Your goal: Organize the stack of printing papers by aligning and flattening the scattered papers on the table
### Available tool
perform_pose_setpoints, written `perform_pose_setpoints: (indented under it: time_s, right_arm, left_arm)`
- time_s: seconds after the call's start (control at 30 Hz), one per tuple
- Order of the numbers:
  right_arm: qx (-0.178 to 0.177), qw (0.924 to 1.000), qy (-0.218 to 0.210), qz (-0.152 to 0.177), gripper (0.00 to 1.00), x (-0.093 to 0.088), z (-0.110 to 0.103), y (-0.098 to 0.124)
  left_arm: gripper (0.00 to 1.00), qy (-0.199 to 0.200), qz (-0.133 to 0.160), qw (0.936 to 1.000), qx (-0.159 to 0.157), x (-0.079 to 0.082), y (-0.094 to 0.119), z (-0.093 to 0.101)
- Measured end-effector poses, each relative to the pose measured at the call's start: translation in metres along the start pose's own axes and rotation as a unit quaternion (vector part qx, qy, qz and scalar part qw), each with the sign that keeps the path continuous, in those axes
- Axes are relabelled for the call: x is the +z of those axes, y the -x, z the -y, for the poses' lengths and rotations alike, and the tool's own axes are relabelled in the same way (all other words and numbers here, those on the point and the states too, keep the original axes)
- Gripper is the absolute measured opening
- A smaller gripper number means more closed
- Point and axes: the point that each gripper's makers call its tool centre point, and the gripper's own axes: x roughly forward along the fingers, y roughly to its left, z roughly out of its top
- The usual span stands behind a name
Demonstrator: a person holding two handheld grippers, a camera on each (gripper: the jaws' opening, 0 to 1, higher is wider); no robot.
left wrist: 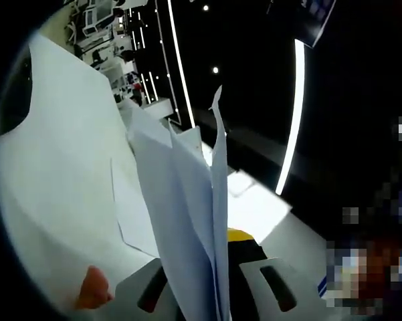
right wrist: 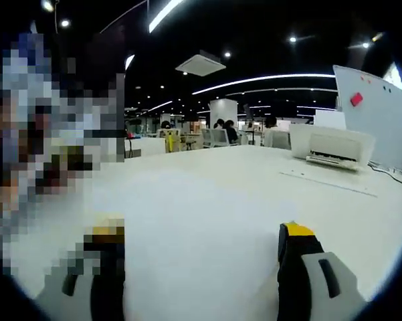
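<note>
In the left gripper view, a few white printing papers point(left wrist: 187, 200) stand on edge and fan apart at their free end. My left gripper point(left wrist: 211, 274) is shut on their lower edge; its yellow-tipped fingertip point(left wrist: 241, 235) shows just right of the sheets. Another sheet point(left wrist: 130, 214) lies flat on the white table point(left wrist: 47, 187) behind them. In the right gripper view, my right gripper point(right wrist: 201, 251) is open with nothing between its fingers, hovering low over the bare white table point(right wrist: 207, 200).
A white printer point(right wrist: 331, 150) sits at the table's far right with a flat sheet point(right wrist: 328, 182) lying before it. A whiteboard point(right wrist: 378, 114) stands behind. Desks and seated people point(right wrist: 224, 130) are far off. A small orange object point(left wrist: 90, 287) lies near my left jaw.
</note>
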Motion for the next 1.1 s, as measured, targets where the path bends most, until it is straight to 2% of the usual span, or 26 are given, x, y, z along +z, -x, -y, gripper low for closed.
perform_pose_setpoints:
  time_s: [0.13,0.23,0.37,0.47,0.53,0.87,0.93,1.03,1.1]
  right_arm:
    - [0.010,0.9997,0.002,-0.022,0.91,-0.004,-0.002,0.000]
    - [0.024,0.9981,0.006,-0.056,0.90,-0.010,-0.004,0.000]
    - [0.043,0.9978,0.012,-0.049,0.90,-0.008,-0.008,-0.002]
    - [0.077,0.9958,0.021,-0.045,0.90,-0.007,-0.021,-0.001]
    - [0.085,0.9953,0.022,-0.042,0.90,-0.006,-0.026,-0.001]
    - [0.077,0.9964,0.019,-0.030,0.89,-0.002,-0.024,-0.004]
    - [0.071,0.9969,0.017,-0.027,0.83,-0.001,-0.022,-0.005]
    - [0.056,0.9979,0.011,-0.028,0.60,-0.002,-0.013,-0.003]
    - [0.055,0.9981,0.011,-0.027,0.58,-0.001,-0.012,-0.003]
  left_arm:
    - [0.06,-0.001,-0.001,1.0000,0.001,0.000,0.000,-0.001]
    - [0.06,-0.002,-0.001,1.0000,0.001,-0.001,0.000,0.000]
    - [0.06,-0.003,-0.001,1.0000,0.001,0.000,0.000,-0.001]
    - [0.06,-0.002,-0.001,1.0000,0.001,0.001,-0.001,-0.001]
    - [0.06,-0.002,0.000,1.0000,0.000,0.000,-0.001,-0.001]
    - [0.06,-0.004,0.001,1.0000,0.001,-0.002,0.000,0.001]
    - [0.06,-0.004,0.001,1.0000,0.001,-0.002,0.000,0.001]
    - [0.06,-0.004,0.001,1.0000,0.000,0.001,0.000,-0.001]
    - [0.06,-0.004,0.001,1.0000,0.001,0.001,0.000,-0.001]
